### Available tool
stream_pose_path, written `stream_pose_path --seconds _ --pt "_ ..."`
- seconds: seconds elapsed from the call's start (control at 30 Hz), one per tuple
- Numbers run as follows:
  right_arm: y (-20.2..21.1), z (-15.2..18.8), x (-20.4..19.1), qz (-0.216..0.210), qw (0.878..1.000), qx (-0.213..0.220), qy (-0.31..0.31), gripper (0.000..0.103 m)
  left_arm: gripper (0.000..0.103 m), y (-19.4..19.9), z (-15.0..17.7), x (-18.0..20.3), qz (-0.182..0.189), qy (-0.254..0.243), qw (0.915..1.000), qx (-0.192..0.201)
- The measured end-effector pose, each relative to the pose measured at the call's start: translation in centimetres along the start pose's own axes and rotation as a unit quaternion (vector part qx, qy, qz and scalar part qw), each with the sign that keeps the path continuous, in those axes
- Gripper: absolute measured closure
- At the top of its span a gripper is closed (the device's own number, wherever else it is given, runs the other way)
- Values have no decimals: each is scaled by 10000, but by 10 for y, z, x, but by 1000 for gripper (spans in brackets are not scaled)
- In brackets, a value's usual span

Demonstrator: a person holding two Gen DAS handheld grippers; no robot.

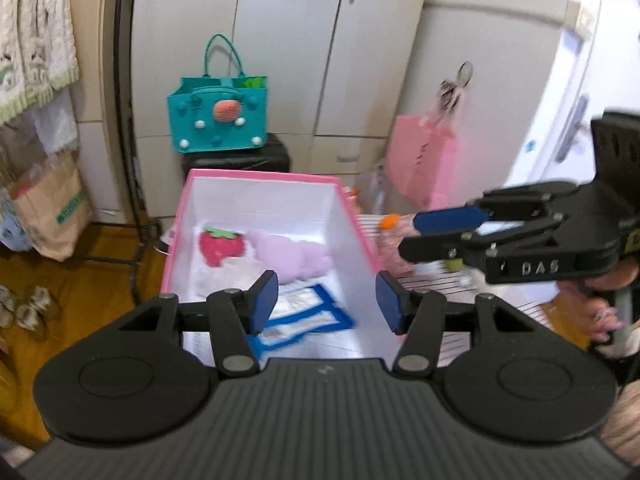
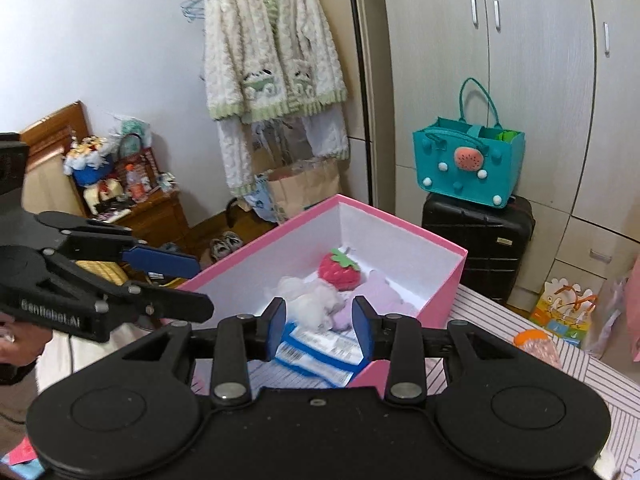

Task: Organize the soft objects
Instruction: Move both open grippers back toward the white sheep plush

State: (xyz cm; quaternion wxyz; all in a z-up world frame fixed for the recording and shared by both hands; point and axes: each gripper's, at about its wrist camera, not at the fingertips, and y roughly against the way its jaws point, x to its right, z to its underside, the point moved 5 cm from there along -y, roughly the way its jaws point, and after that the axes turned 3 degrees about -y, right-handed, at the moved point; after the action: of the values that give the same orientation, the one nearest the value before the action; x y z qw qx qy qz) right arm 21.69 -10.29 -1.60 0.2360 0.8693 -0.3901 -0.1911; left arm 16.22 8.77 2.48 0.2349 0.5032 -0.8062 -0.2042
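Note:
A pink box (image 1: 264,174) (image 2: 400,224) with white inner walls stands on a striped surface. Inside lie a red strawberry plush (image 1: 222,246) (image 2: 340,272), a lilac plush (image 1: 288,256) (image 2: 380,296), a white fluffy piece (image 2: 316,300) and blue-edged packets (image 1: 304,316) (image 2: 320,348). My left gripper (image 1: 326,306) (image 2: 202,284) hangs over the box's near end, open, with nothing between its blue pads. My right gripper (image 2: 320,328) (image 1: 412,236) hovers at the box's right side. Its jaws stand apart, narrower than the left's, and hold nothing.
A teal felt bag (image 1: 218,120) (image 2: 468,164) sits on a black suitcase (image 2: 480,236) behind the box, before white wardrobe doors. A pink paper bag (image 1: 424,160) hangs at the right. An orange-topped object (image 2: 534,344) lies on the striped cloth (image 2: 560,380). A fluffy coat (image 2: 272,52), paper bag and shoes stand left.

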Motion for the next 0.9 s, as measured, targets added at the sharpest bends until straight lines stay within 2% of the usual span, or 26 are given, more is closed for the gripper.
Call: stream_pose_path --seconds 0.13,0.27,0.67,0.8,0.9 --pt "32 9 -10 -179 9998 76 -2 57 46 24 4 19 389 10 9992 130" --pt "58 25 -21 -182 9995 152 222 57 44 37 11 36 585 -134 9982 84" --pt "109 96 -36 312 9974 78 639 56 41 46 50 76 751 -710 9925 -655" --pt "120 123 -31 408 9978 8 521 55 41 40 65 93 891 -1117 9856 -908" --pt "126 146 -21 530 9982 -86 276 55 41 32 77 106 854 -1406 9799 -1128"
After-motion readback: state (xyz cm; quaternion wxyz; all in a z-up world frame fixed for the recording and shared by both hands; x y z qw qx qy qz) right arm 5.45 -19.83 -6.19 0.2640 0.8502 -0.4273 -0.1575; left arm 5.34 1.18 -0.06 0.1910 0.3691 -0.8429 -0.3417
